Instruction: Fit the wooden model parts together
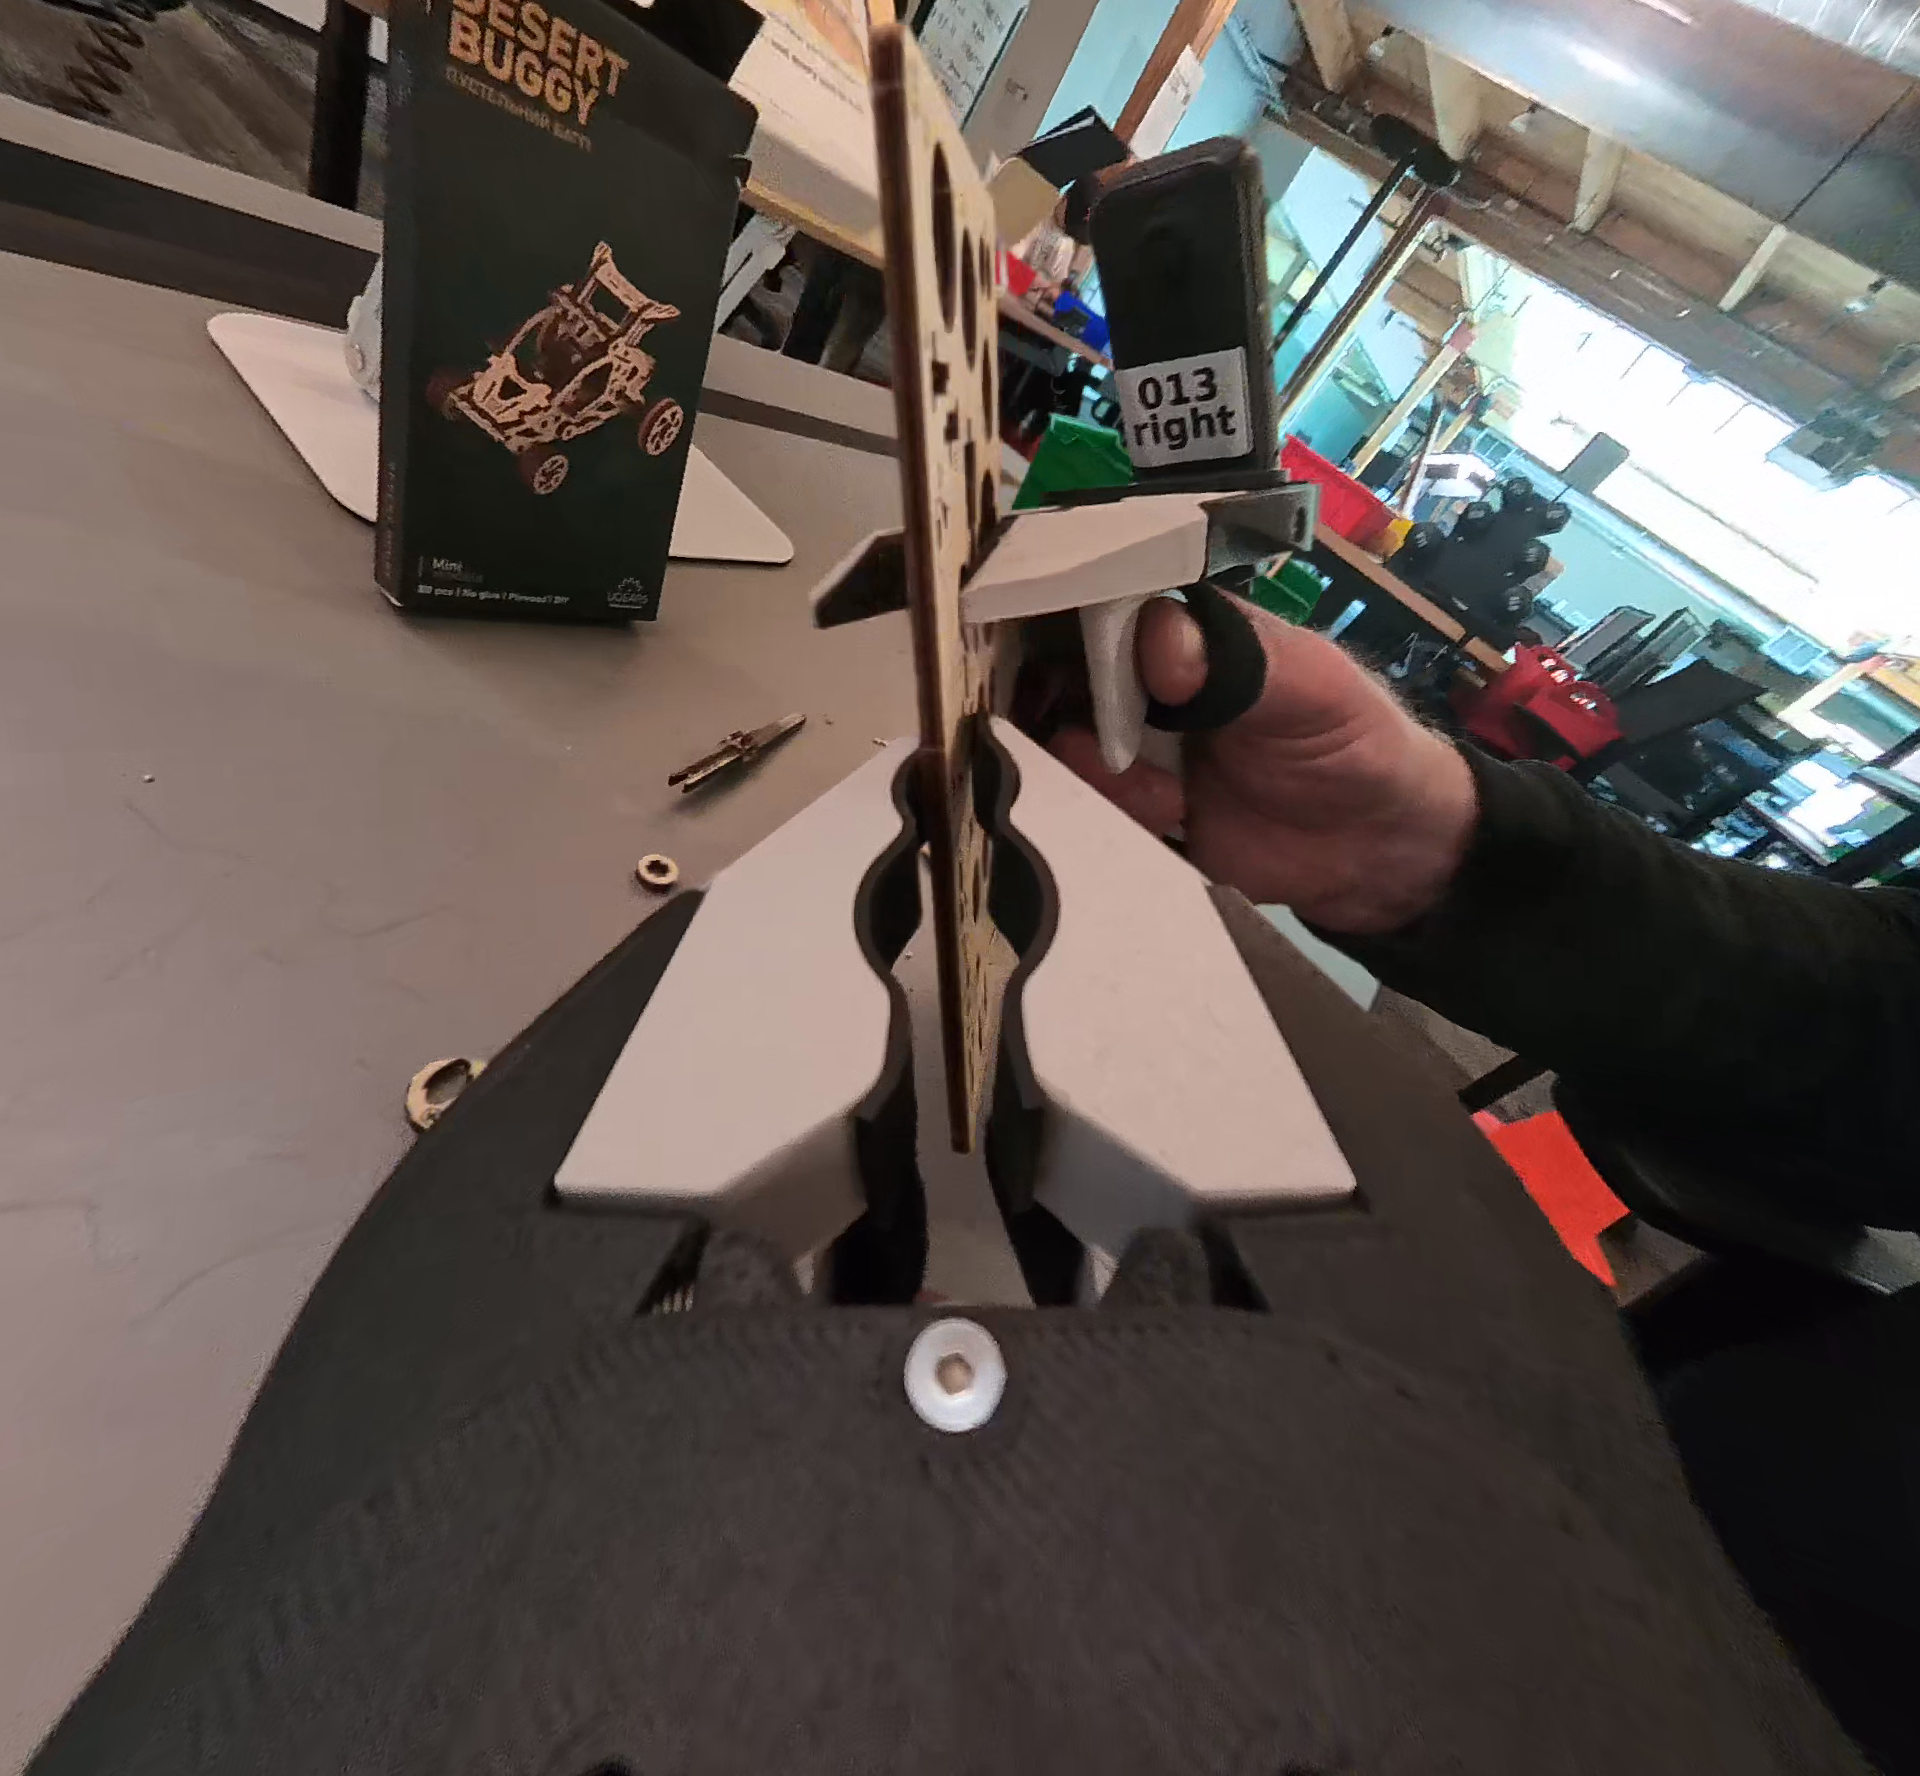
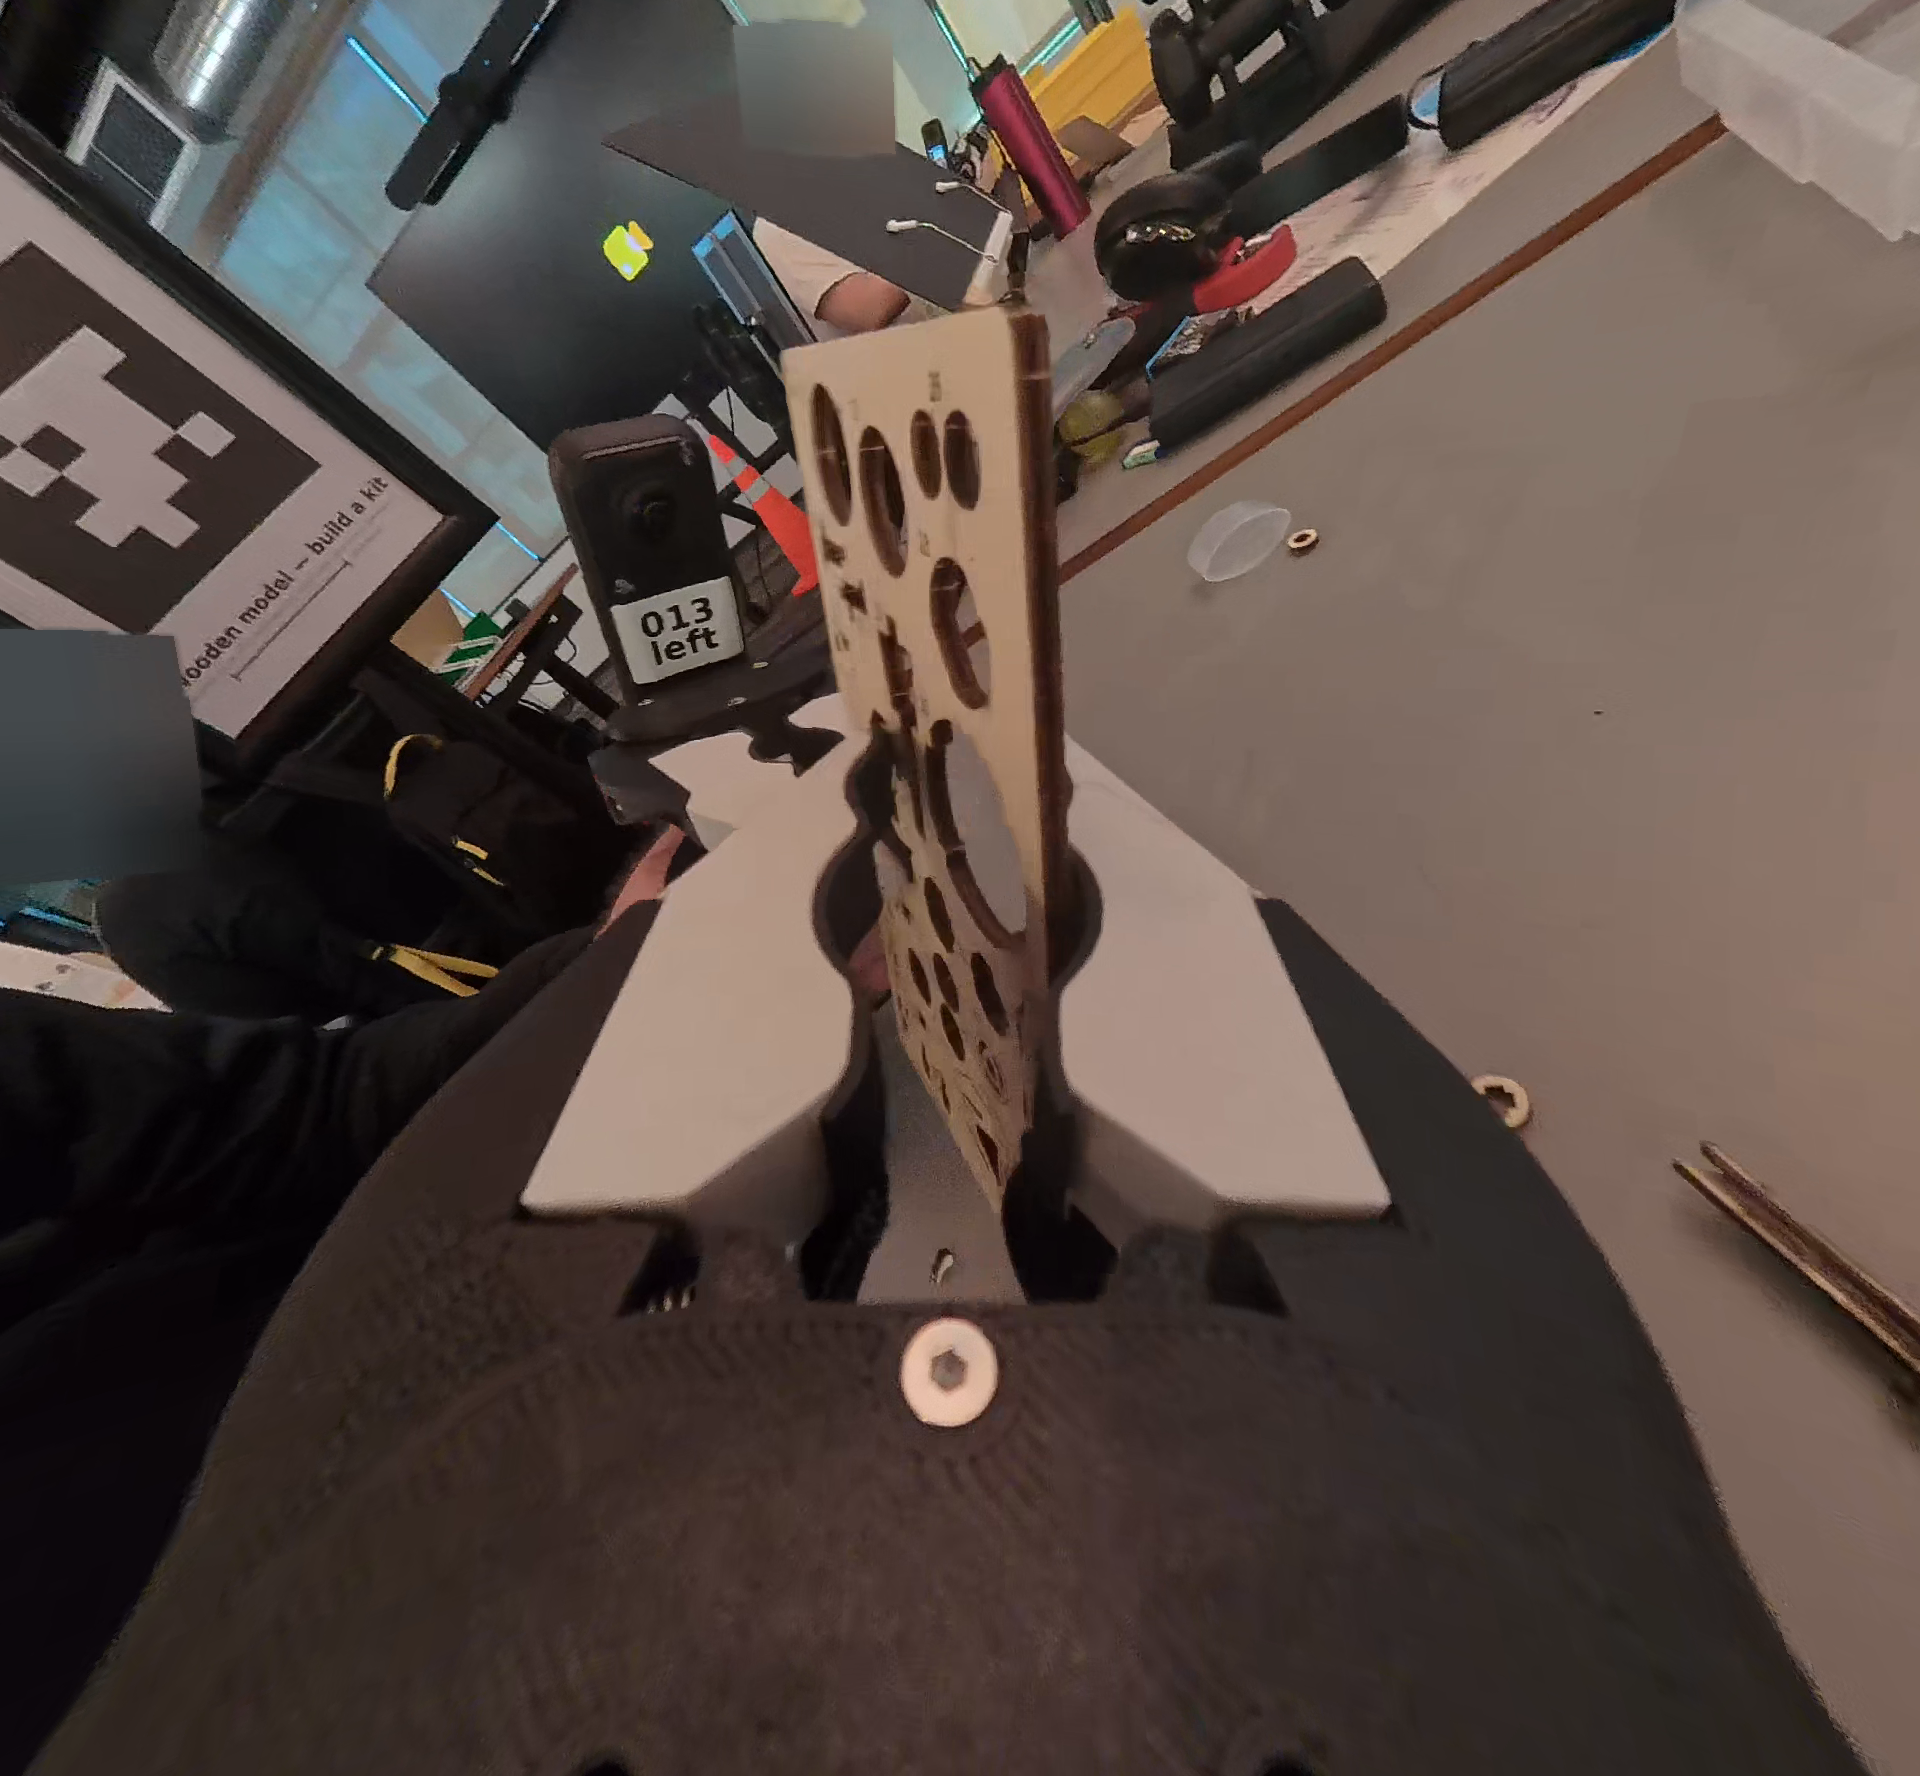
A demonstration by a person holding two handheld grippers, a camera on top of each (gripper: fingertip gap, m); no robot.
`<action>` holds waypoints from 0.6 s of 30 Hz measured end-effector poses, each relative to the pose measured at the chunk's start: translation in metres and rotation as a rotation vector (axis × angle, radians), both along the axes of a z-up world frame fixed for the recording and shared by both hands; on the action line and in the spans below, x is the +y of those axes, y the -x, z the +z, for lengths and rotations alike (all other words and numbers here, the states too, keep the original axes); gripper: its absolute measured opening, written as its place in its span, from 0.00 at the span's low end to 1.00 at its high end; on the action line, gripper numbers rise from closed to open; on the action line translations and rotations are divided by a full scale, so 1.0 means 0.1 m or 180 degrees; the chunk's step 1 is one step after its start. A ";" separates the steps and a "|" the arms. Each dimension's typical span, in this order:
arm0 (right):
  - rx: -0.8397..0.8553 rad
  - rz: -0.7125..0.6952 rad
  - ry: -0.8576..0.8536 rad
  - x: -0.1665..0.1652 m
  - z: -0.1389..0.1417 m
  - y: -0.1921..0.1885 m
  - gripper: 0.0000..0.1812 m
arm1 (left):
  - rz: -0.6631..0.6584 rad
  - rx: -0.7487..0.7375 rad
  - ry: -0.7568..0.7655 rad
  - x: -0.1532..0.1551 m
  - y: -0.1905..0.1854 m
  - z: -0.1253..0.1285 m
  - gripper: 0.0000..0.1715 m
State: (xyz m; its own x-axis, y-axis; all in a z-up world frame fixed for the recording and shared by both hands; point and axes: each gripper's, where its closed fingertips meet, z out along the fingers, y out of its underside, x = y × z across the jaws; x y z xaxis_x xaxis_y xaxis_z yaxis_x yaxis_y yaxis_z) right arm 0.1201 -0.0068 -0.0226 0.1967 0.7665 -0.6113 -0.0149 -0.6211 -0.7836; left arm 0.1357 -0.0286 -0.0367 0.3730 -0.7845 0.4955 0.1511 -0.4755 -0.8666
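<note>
Grey tabletop fills the left of the left wrist view, with a workshop of shelves and windows behind. My left gripper is clamped narrow on the thin pale plywood sheet with laser-cut holes, which stands edge-on up the centre of the frame. Higher on the same sheet I see my right gripper pinching it from the right, a hand on its trigger. In the right wrist view that gripper holds the sheet at centre frame. Outward, at left centre, lie a dark wooden strip and two small wooden rings. Upper left stands a dark green kit box picturing a wooden buggy.
</note>
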 end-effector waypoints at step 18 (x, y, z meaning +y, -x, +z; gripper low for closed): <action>-0.0668 -0.0347 -0.0232 0.14 -0.21 -0.07 0.20 | 0.0307 0.0475 -0.0151 0.10 -0.05 -0.21 0.06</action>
State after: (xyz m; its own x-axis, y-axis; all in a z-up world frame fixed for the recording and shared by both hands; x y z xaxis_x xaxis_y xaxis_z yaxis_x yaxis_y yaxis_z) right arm 0.1270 0.0075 -0.0440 0.3974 0.7745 -0.4922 0.0891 -0.5664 -0.8193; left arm 0.1412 -0.0189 -0.0579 0.5143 -0.7626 0.3923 0.0622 -0.4231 -0.9040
